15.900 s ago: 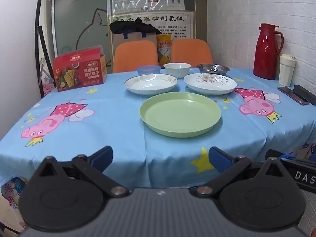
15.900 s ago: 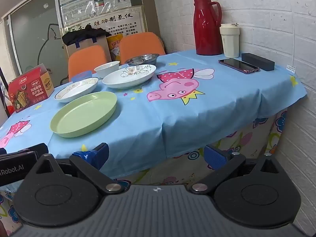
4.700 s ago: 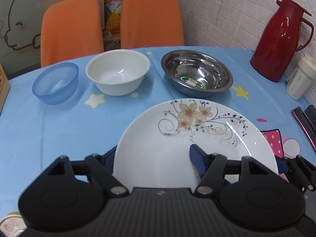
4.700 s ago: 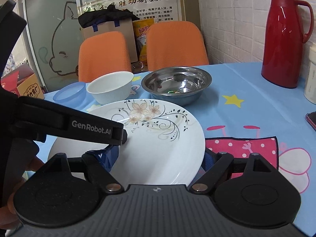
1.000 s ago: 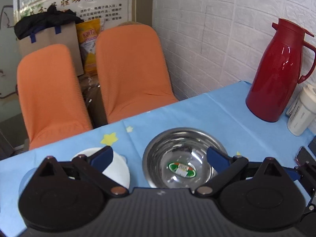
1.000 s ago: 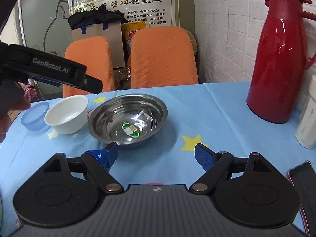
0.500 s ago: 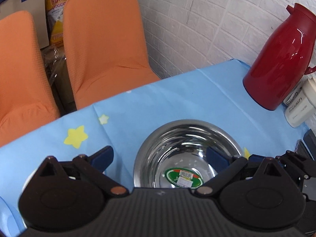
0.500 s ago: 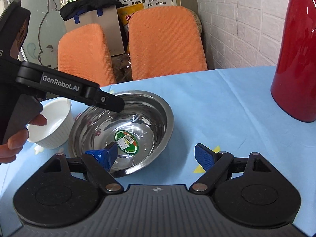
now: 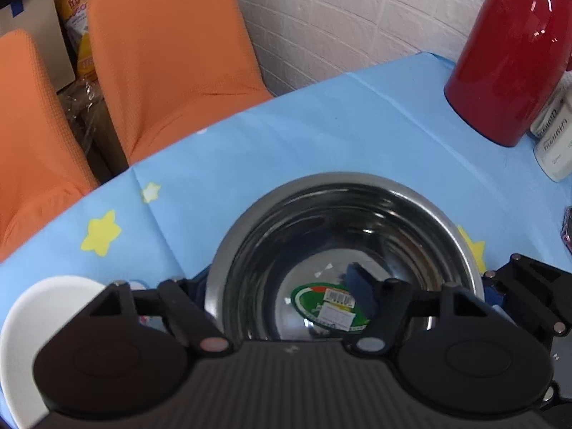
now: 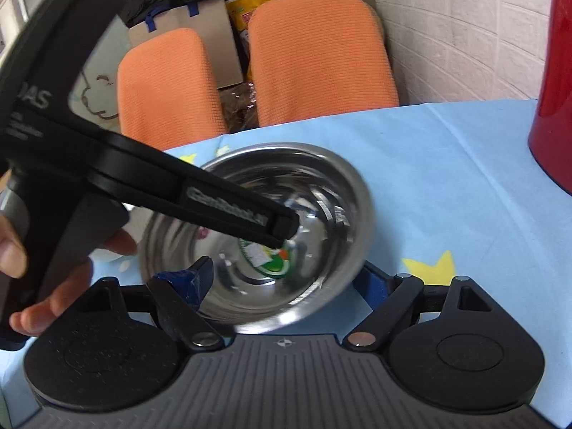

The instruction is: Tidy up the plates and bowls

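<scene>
A steel bowl (image 9: pixel 343 236) with a green sticker inside sits on the blue tablecloth, close under both grippers; it also shows in the right wrist view (image 10: pixel 257 236). My left gripper (image 9: pixel 279 286) straddles the bowl's near left rim, one finger inside and one outside. My right gripper (image 10: pixel 286 279) straddles the bowl's near rim, left finger inside, right finger outside. Whether either one presses the rim I cannot tell. A white bowl (image 9: pixel 32 321) stands at the left.
A red thermos (image 9: pixel 507 57) and a white cup (image 9: pixel 554 143) stand at the right. A phone edge (image 9: pixel 566 228) lies at the far right. Two orange chairs (image 10: pixel 321 57) stand behind the table. The left gripper body (image 10: pixel 107 164) crosses the right wrist view.
Both grippers have moved down and closer to the steel bowl. Their fingers now straddle its rim, and the left fingers stand closer together than before.
</scene>
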Available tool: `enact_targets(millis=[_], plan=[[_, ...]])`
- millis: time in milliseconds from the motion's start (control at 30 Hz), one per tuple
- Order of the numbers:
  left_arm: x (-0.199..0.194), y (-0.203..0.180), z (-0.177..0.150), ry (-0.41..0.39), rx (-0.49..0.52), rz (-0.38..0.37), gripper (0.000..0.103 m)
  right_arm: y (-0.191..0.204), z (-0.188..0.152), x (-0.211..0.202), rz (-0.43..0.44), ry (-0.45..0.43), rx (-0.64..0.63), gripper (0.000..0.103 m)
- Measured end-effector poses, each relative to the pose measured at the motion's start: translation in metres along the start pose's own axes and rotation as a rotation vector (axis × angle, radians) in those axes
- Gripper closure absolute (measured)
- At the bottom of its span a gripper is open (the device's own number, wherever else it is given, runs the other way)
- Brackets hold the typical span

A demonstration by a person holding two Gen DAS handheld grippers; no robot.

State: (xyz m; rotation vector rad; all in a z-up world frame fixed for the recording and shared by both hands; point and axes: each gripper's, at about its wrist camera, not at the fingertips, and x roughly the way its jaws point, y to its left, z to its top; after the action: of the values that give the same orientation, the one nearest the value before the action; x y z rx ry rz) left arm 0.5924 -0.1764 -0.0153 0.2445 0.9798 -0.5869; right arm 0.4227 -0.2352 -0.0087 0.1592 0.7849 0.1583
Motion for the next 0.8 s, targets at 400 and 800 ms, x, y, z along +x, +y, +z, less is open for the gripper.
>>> enact_targets(millis=[400,800], plan=[[-0.036,-0.014,-0.004,-0.058,0.013,0.035,0.046,0.017,-0.007,-0.026,-0.021,-0.041,-0.028,0.03],[-0.098,-0.038,-0.045,-0.095,-0.03,0.061,0.046,0.041,-0.027,-0.08,0.002,-0.088,-0.021,0.03]])
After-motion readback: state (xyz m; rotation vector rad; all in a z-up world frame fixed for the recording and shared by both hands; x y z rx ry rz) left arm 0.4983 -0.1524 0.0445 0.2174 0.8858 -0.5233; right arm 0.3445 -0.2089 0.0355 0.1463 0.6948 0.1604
